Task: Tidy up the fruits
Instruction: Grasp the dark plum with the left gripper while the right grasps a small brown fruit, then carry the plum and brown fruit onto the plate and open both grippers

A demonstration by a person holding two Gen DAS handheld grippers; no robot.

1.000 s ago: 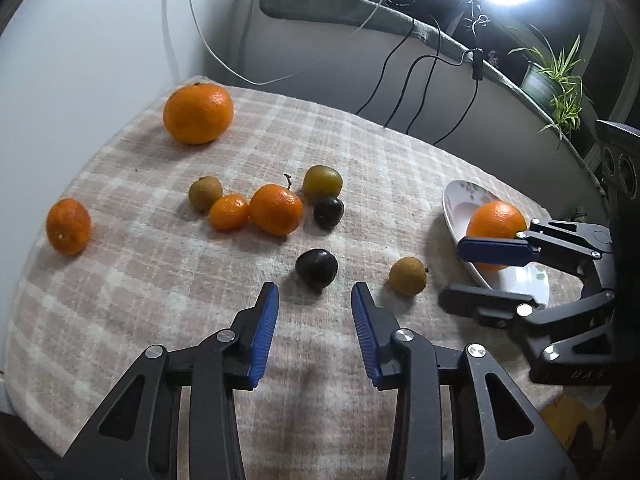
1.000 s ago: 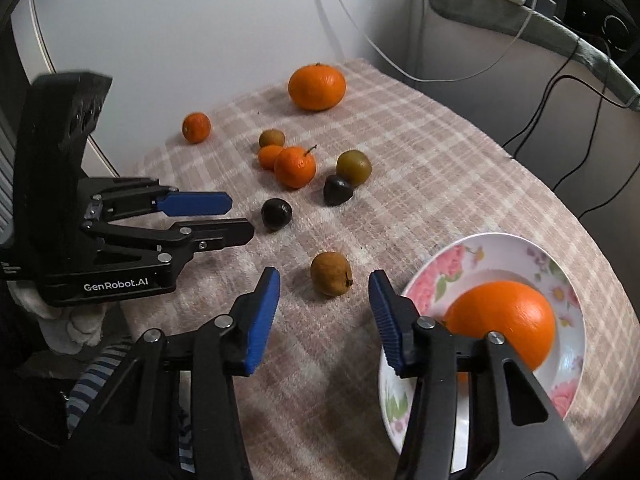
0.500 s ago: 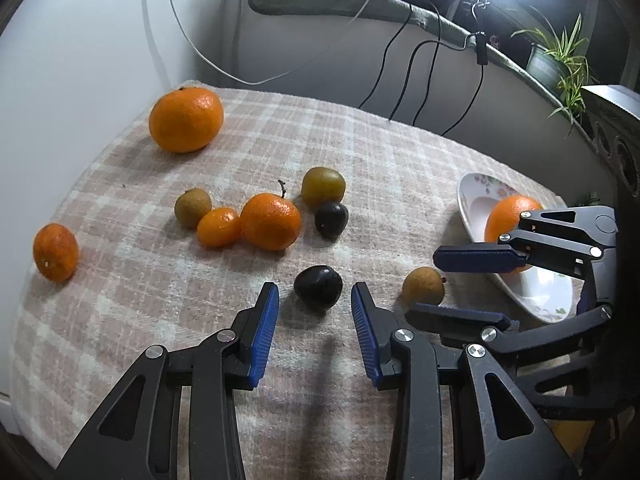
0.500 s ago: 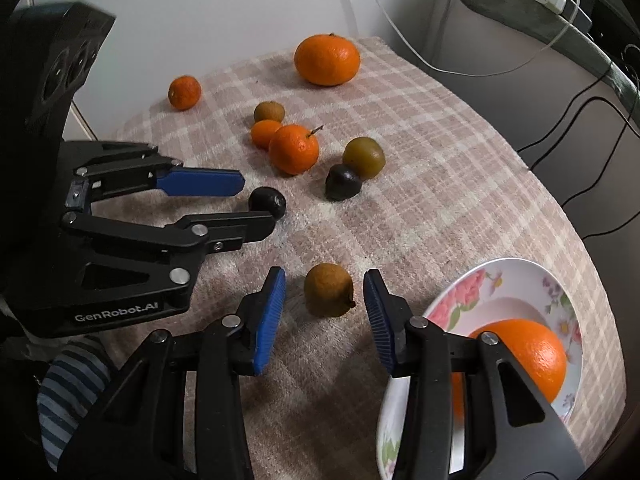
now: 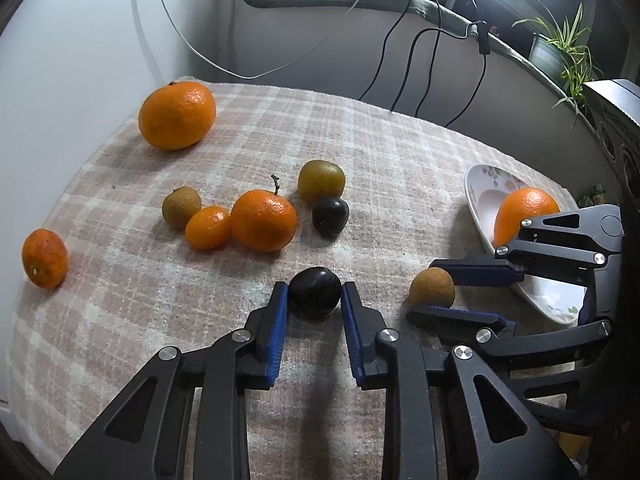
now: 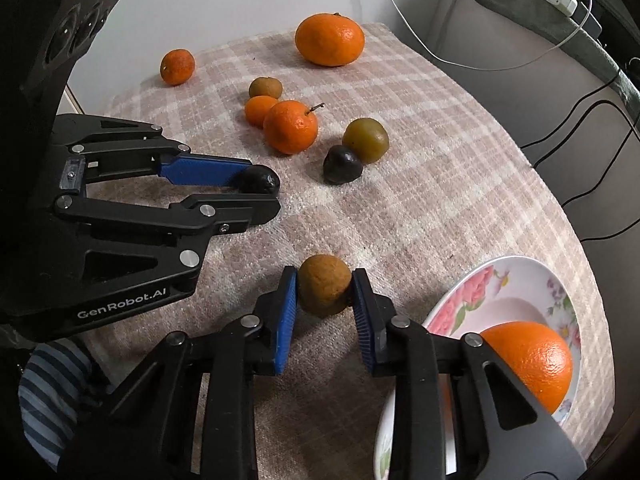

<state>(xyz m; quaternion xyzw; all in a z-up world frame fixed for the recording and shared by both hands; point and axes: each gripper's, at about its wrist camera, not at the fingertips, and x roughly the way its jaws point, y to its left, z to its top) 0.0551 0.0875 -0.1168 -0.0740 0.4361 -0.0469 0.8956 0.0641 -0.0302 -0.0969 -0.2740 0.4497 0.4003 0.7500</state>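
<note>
With one orange (image 6: 528,364) plated at lower right, a dark plum (image 5: 315,293) and brown fruit (image 6: 325,290) were clamped in jaws; eight others were left scattered.

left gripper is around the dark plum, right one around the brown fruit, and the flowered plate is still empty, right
Not quite: the flowered plate already holds a large orange, as the right wrist view shows. The left gripper around the dark plum and the right gripper around the brown fruit are correct.
</note>
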